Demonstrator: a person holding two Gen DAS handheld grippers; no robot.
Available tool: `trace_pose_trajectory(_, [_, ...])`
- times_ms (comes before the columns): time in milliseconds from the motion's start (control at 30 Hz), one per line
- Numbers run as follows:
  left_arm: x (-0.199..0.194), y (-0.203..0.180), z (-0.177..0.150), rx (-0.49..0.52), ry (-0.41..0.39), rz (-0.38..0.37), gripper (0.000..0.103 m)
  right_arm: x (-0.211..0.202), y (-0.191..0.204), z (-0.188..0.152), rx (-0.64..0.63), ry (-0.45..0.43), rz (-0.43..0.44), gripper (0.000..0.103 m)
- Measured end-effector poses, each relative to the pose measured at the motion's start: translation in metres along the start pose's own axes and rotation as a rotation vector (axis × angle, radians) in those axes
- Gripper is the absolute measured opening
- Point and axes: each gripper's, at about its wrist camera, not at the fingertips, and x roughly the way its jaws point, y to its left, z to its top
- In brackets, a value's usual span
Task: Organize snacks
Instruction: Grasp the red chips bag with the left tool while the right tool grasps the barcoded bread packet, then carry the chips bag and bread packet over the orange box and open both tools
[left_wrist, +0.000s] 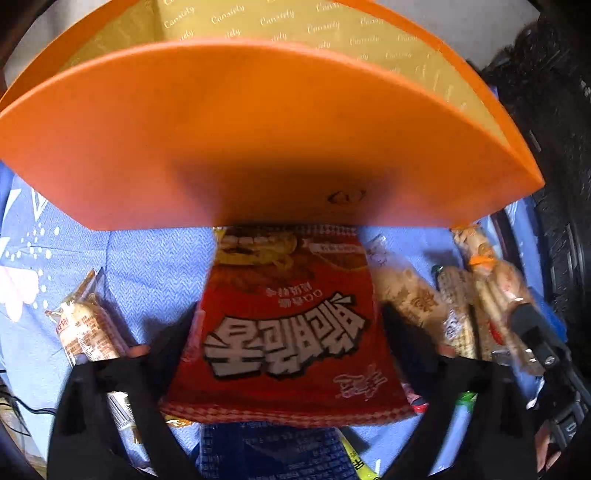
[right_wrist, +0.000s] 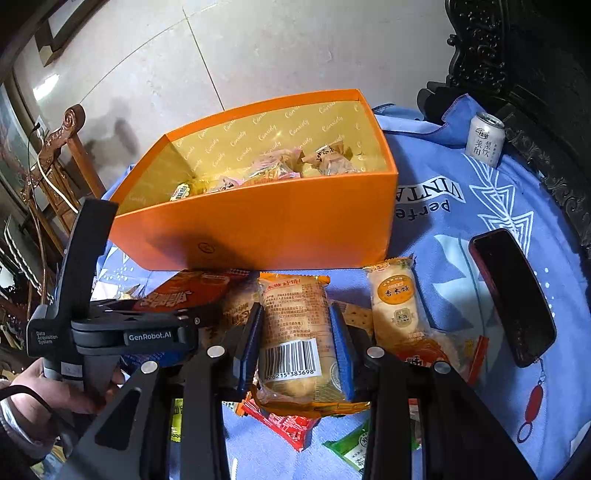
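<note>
Right tool is clamped on an orange cake pack. Left tool is spread wide astride a red bag, contact unclear; orange box at 12 o'clock.

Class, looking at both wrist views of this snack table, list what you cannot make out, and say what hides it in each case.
- Left wrist view: the orange box interior; its near wall blocks it.
- Left wrist view: the blue packet under the red snack bag, covered and cut off by the bottom edge.
- Right wrist view: snacks in the box are too small to read.
- Right wrist view: the green packet, partly behind the right gripper.
</note>
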Motion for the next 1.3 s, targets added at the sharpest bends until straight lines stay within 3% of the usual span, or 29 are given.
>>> trace_pose_trajectory(233, [-0.009, -0.002, -0.005, 0.016, -0.028, -0.003, 0.063, -0.002, 0.0, 0.001, -0.001, -0.004, -0.002, 0.036])
trace_pose_trajectory(600, [-0.051, 0.001, -0.029, 0.017, -0.12, -0.042, 0.063, -0.024, 0.005, -0.002, -0.014, -0.041, 0.003, 0.036])
trace_pose_trajectory(900, [-0.137, 0.004, -0.045, 0.034, -0.284, -0.065, 0.063, -0.074, 0.02, 0.009, -0.04, -0.135, 0.031, 0.036])
trace_pose_trajectory(1067, [-0.188, -0.001, -0.019, 0.047, -0.412, -0.082, 0.063, -0.105, 0.037, 0.038, -0.086, -0.244, 0.058, 0.036])
trace_pose_trajectory(1300, [-0.217, -0.01, 0.055, 0.066, -0.524, -0.064, 0.063, -0.107, 0.05, 0.105, -0.125, -0.361, 0.07, 0.036])
